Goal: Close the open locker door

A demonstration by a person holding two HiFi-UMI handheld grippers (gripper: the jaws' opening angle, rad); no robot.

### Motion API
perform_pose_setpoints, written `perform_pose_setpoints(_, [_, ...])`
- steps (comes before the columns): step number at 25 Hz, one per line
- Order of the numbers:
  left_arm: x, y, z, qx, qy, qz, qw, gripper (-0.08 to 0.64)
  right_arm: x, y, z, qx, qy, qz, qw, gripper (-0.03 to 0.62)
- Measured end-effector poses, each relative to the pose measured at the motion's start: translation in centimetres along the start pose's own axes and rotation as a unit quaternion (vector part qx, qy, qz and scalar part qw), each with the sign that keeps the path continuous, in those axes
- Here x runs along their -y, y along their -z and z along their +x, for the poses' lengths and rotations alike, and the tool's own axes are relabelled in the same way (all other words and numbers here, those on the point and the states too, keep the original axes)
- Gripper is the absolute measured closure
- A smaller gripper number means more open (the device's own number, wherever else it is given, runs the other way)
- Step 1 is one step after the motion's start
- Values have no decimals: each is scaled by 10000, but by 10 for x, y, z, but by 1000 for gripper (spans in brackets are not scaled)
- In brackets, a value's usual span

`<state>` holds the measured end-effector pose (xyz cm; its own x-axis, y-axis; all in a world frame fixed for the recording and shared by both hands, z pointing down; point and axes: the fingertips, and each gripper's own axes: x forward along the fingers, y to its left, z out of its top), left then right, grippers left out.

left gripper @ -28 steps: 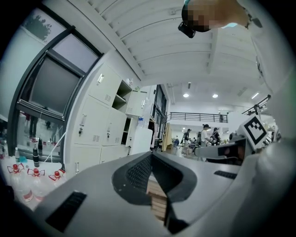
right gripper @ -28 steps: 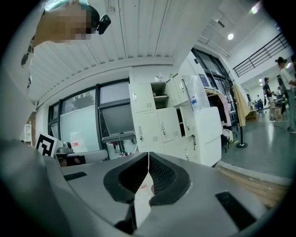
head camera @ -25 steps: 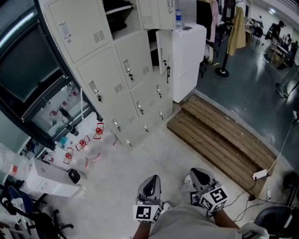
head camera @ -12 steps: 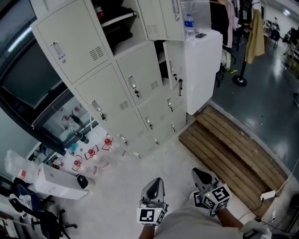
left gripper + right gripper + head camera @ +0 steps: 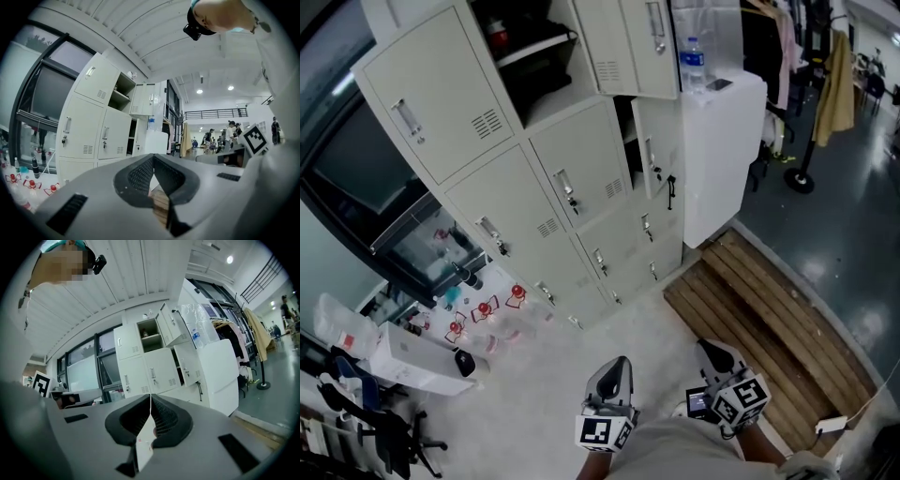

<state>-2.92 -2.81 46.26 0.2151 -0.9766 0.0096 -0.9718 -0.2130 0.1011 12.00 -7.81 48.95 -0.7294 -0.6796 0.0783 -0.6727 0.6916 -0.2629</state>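
Note:
A bank of beige lockers [image 5: 534, 178] stands ahead. The top door [image 5: 639, 39] hangs wide open over a compartment [image 5: 525, 56] with dark things inside. Below it a second door [image 5: 659, 155] stands ajar with a key strap hanging from its lock. In the right gripper view the open top door [image 5: 171, 325] and the ajar door [image 5: 187, 364] both show. The left gripper [image 5: 610, 377] and the right gripper [image 5: 718, 356] are held low near the person's body, far from the lockers. Both are shut with nothing between the jaws [image 5: 153, 160] [image 5: 150, 401].
A white cabinet [image 5: 722, 159] with a water bottle [image 5: 694, 58] on top stands right of the lockers. A wooden pallet [image 5: 769, 323] lies on the floor at right. Small red-marked bottles [image 5: 487, 307], a white box [image 5: 412, 361] and an office chair [image 5: 370, 422] sit at left.
The head view has swung upward and nearer to the lockers, which now fill more of the frame. Both grippers sit lower in the view and stay shut.

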Motion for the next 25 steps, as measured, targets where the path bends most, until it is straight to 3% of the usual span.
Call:
perform_pose_setpoints(7, [-25, 2, 47, -13, 63, -45, 10000, 552, 18, 2, 33, -68, 73, 78, 9999, 565])
perform_pose_setpoints(12, [-47, 0, 100, 46, 443, -98, 9990, 552, 40, -9, 72, -48, 392, 35, 9992, 565])
perform_pose_setpoints(21, [-112, -39, 191, 375, 1117, 35, 9930, 552, 69, -55, 170, 315, 848, -215, 9957, 565])
perform_pose_setpoints(25, [-144, -54, 207, 442, 1144, 78, 9924, 552, 60, -58, 210, 420, 812, -81, 9958, 565])
